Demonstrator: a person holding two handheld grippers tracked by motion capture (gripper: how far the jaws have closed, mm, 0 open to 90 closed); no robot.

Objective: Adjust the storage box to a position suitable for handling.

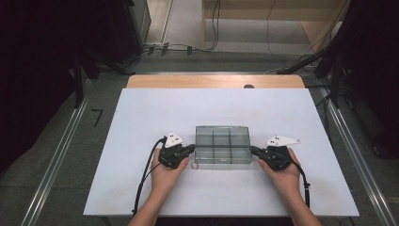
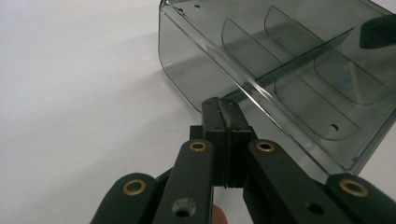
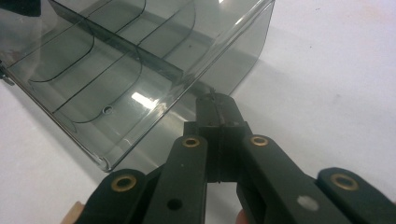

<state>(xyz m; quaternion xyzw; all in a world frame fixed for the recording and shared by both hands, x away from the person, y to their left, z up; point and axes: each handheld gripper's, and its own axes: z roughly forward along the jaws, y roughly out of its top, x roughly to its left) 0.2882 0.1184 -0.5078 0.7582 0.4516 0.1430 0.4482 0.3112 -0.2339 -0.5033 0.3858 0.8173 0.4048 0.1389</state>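
A smoky clear plastic box (image 1: pixel 222 143) with several compartments, all bare, sits open-topped in the middle of the white table. My left gripper (image 1: pixel 190 149) is shut, its tips at the box's left end wall. In the left gripper view the closed jaws (image 2: pixel 223 106) meet the rim of the box (image 2: pixel 280 60). My right gripper (image 1: pixel 253 149) is shut too, with its tips at the right end wall. In the right gripper view they (image 3: pixel 215 100) rest against the wall of the box (image 3: pixel 116 60). Nothing shows between either pair of jaws.
The white tabletop (image 1: pixel 141 108) stretches wide on all sides of the box. A wooden strip (image 1: pixel 216 81) runs along the far edge. Metal rails (image 1: pixel 66 136) flank the table, and cables lie on the floor behind it.
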